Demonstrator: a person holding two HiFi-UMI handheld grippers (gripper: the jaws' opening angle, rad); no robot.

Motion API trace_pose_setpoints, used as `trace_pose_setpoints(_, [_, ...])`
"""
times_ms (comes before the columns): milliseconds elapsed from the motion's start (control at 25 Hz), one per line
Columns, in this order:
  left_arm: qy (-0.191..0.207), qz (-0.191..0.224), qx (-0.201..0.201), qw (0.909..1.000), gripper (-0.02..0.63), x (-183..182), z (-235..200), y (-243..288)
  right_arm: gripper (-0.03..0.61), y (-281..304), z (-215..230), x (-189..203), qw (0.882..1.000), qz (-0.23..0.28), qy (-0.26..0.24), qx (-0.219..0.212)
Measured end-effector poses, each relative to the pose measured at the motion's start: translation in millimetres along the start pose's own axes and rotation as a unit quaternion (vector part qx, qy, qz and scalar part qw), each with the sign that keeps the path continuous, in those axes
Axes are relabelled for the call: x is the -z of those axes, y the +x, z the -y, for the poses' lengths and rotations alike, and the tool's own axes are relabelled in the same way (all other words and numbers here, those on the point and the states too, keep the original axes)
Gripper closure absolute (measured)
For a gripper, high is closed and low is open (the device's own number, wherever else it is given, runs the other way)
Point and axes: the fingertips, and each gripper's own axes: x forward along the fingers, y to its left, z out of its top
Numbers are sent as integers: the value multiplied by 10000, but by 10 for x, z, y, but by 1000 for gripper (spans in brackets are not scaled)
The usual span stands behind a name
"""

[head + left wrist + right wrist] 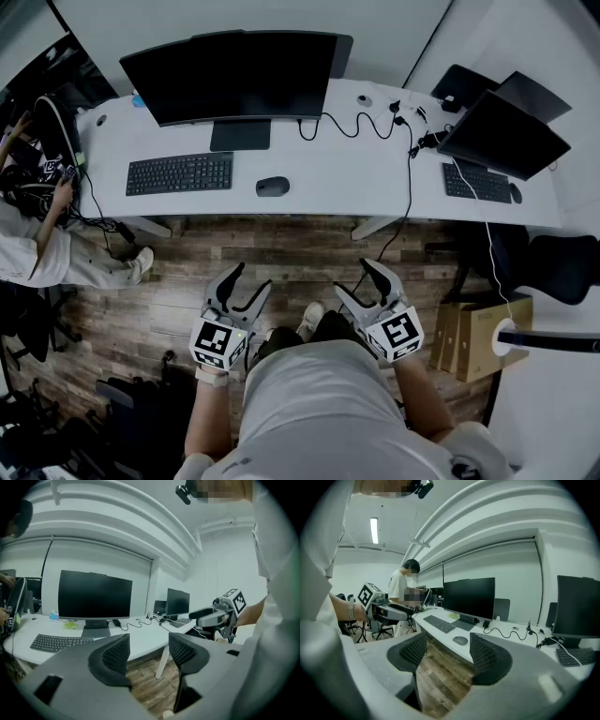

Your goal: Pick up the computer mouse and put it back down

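A dark grey computer mouse [273, 187] lies on the white desk [309, 192], right of the black keyboard [179, 173] and below the big monitor [230, 75]. In the right gripper view the mouse [460, 640] shows between the jaws, far off. Both grippers hang over the wooden floor, well short of the desk. My left gripper [241, 291] is open and empty; in its own view the left gripper [147, 656] frames only floor and desk edge. My right gripper [362, 281] is open and empty too.
A second monitor [503, 136], keyboard [476, 182] and mouse [515, 193] sit at the desk's right end, with black cables [370, 127] between. A seated person [33, 234] is at the left. Cardboard boxes [478, 333] stand on the floor at right.
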Motion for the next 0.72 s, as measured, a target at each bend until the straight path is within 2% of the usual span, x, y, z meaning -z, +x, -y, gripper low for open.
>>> trace_pose_setpoints(400, [24,-224,-163,9996,373,-103,21,457,288,196,355,-94,9991,168,-53,-394])
trace_pose_setpoints(720, [186,-531,-115,9983,373,-86,-8,832,288,343,632,38,9981,63,425,-444])
